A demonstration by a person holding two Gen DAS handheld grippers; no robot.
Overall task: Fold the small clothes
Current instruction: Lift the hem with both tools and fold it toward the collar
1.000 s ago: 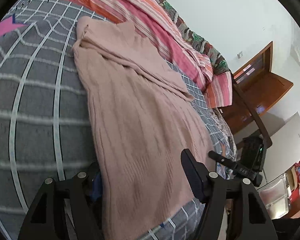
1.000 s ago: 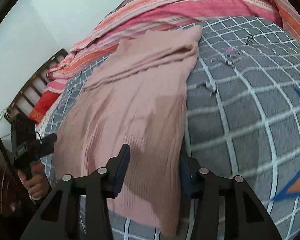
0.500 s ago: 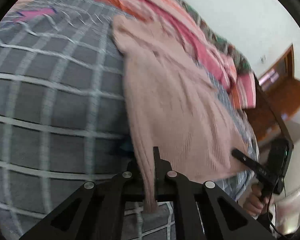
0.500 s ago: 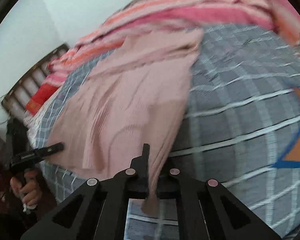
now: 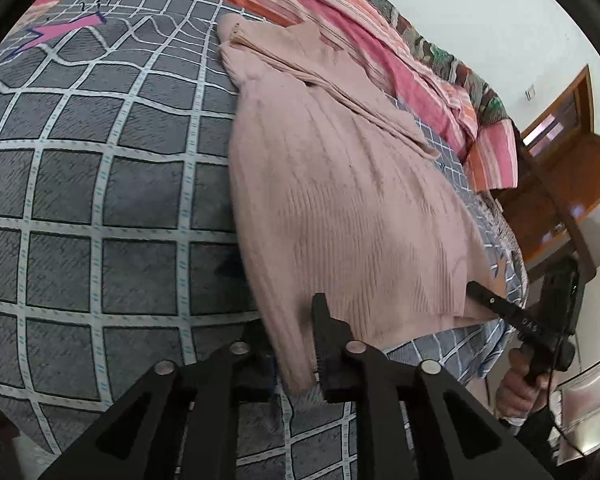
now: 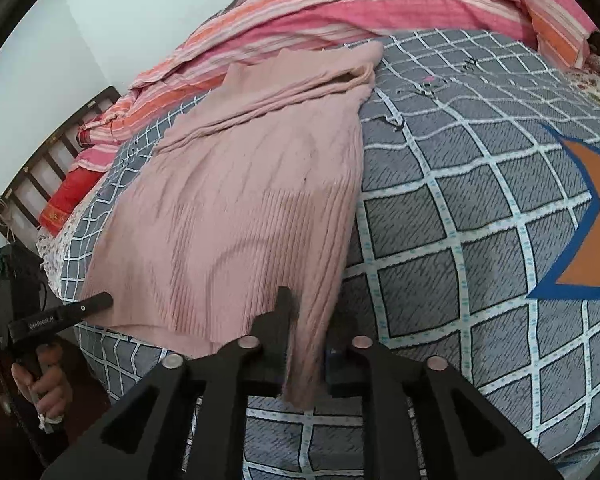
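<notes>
the pink knit sweater point(image 5: 340, 200) lies flat on the grey checked bedspread point(image 5: 100, 200), stretching away ahead of both grippers. left gripper point(image 5: 296, 356) and right gripper point(image 6: 306, 354) each pinch a near hem corner, jaws just eased slightly

Home bedroom: bed point(image 6: 480, 208) with grey checked cover, striped pink-orange blanket point(image 6: 340, 12) bunched along white wall point(image 6: 100, 20), dark slatted headboard point(image 6: 48, 160), red pillow point(image 6: 70, 196), wooden door point(image 5: 560, 120) in left wrist view.
</notes>
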